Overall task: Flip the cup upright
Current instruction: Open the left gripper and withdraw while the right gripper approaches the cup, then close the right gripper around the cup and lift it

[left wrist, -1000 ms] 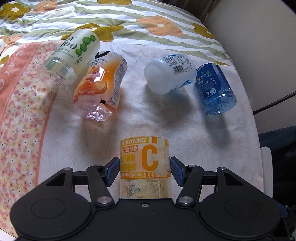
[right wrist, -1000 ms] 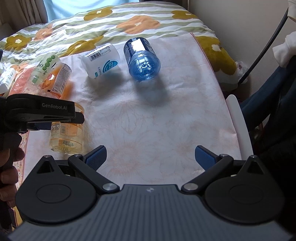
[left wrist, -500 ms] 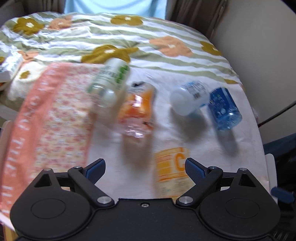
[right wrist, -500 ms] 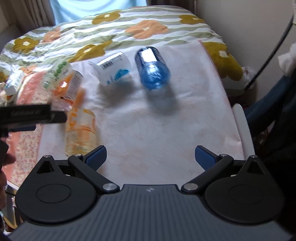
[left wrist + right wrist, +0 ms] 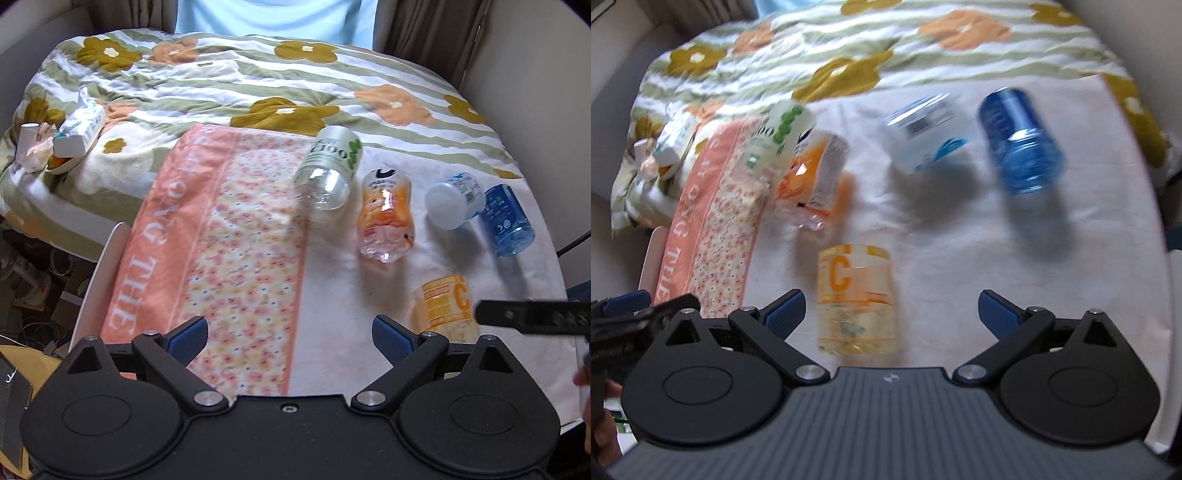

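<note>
A yellow cup with an orange "C" label [image 5: 855, 299] stands on the white cloth, just ahead of my right gripper [image 5: 890, 314], which is open and empty with the cup between its fingers' line, left of centre. The same cup shows at the right in the left wrist view [image 5: 445, 308], partly behind the right gripper's body [image 5: 532, 316]. My left gripper [image 5: 290, 338] is open and empty, over the edge of the pink floral towel [image 5: 221, 254], well left of the cup.
Several other cups lie on their sides farther back: green-dotted clear [image 5: 330, 168], orange [image 5: 386, 216], white [image 5: 454, 199], blue [image 5: 506, 221]. A flowered quilt [image 5: 258, 74] covers the bed behind. Small boxes [image 5: 79, 131] sit at far left. The table's right edge [image 5: 1171, 280] is close.
My left gripper has let go of the yellow cup, opened wide, and drawn back and left. My right gripper has swung left so the cup now stands just ahead of it.
</note>
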`<state>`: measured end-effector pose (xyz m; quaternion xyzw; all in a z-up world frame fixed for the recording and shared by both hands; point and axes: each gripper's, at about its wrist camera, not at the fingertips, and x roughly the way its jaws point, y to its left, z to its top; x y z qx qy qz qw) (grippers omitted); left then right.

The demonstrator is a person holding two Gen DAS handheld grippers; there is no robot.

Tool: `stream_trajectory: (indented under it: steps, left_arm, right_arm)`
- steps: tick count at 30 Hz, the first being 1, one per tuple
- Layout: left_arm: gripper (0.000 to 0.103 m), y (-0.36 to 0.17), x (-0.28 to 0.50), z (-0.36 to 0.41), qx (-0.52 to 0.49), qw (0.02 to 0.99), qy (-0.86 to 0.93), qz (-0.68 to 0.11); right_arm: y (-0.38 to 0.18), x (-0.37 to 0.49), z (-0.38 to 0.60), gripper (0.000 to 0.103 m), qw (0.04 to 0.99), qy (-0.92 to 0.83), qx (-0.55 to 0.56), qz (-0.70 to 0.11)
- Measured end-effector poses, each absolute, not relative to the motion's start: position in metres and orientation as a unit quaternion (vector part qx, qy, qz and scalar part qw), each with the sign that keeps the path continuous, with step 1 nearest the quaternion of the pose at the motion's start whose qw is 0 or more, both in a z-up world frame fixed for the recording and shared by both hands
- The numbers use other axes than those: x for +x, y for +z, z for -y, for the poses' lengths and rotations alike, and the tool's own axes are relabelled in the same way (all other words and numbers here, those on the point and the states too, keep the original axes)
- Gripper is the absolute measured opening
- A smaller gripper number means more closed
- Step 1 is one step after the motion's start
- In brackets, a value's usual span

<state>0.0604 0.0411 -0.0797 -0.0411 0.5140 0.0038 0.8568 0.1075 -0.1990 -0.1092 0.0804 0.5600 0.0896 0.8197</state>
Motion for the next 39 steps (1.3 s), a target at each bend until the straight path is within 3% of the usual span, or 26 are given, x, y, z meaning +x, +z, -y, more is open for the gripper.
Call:
stream_trajectory:
  steps: [13, 18, 22, 25, 31, 39]
  left_arm:
    - [0.098, -0.091, 0.055, -0.062, -0.052, 0.85, -0.001, -0.524]
    - [0.098, -0.094, 0.056, -0.064, -0.056, 0.849, -0.004, -0.526]
    - [0.098, -0.095, 0.057, -0.064, -0.059, 0.848, -0.006, -0.527]
    - [0.098, -0.094, 0.057, -0.064, -0.059, 0.848, -0.007, -0.527]
    - [0.098, -0.093, 0.058, -0.063, -0.06, 0.849, -0.007, -0.525]
    - [0.098, -0.093, 0.058, -0.054, -0.056, 0.848, -0.015, -0.526]
  right_arm:
    - [-0.151, 0.15, 0.167, 0.103, 0.777, 0.109, 0.044, -0.619]
    - [-0.158, 0.157, 0.164, 0.092, 0.767, 0.106, 0.039, -0.632]
    - [-0.163, 0.159, 0.164, 0.075, 0.759, 0.11, 0.049, -0.64]
    - [-0.161, 0.158, 0.164, 0.074, 0.765, 0.111, 0.051, -0.633]
    - [-0.137, 0.142, 0.178, 0.073, 0.81, 0.103, 0.066, -0.573]
    - [-0.143, 0.091, 0.187, 0.073, 0.904, 0.075, 0.07, -0.416]
